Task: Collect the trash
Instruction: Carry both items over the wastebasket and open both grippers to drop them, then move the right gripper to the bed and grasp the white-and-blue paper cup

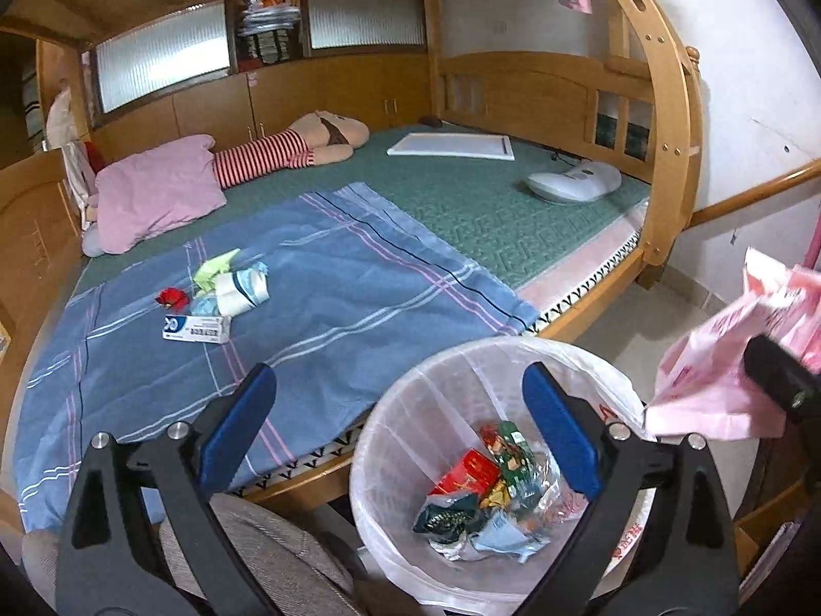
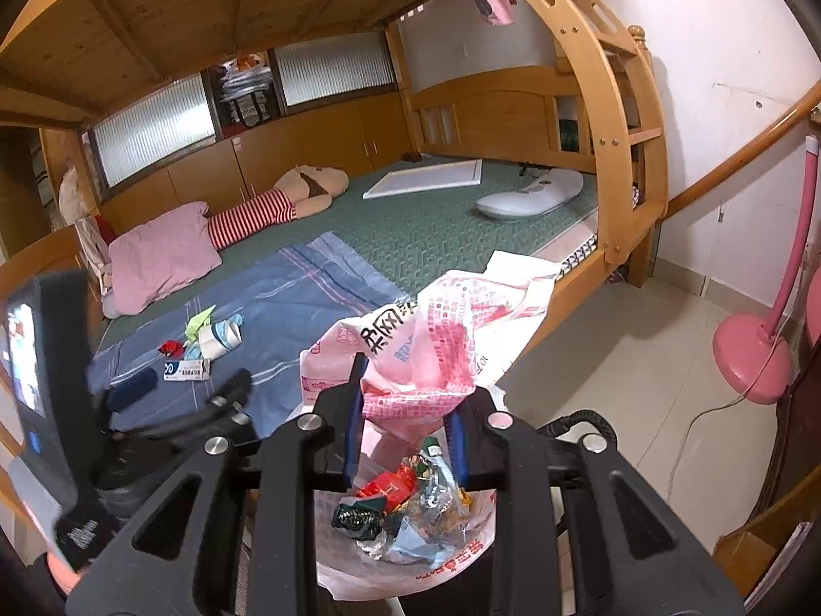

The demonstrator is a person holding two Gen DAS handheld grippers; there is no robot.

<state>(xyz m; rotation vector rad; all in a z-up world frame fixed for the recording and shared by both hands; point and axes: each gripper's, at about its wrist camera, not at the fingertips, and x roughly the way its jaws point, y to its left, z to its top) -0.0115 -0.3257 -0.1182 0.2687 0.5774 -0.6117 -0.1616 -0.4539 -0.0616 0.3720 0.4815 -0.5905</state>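
the right gripper (image 2: pixel 405 410) is clamped on a crumpled pink plastic bag (image 2: pixel 431 339) above the lined bin (image 1: pixel 390 410), whose bottom already holds wrappers (image 1: pixel 482 493); the light bag could be caught on a pad at release and dragged past the rim to the floor at 3 o'clock. the left gripper (image 1: pixel 400 431) is spread wide and empty over the bin's near rim, which could be knocked if it is swung out carelessly. farther off at 10 o'clock, a small box (image 1: pixel 197 328), a paper cup (image 1: pixel 241 290) and scraps are still left on the blue sheet (image 1: pixel 333 277), which could be snagged when they are pinched.
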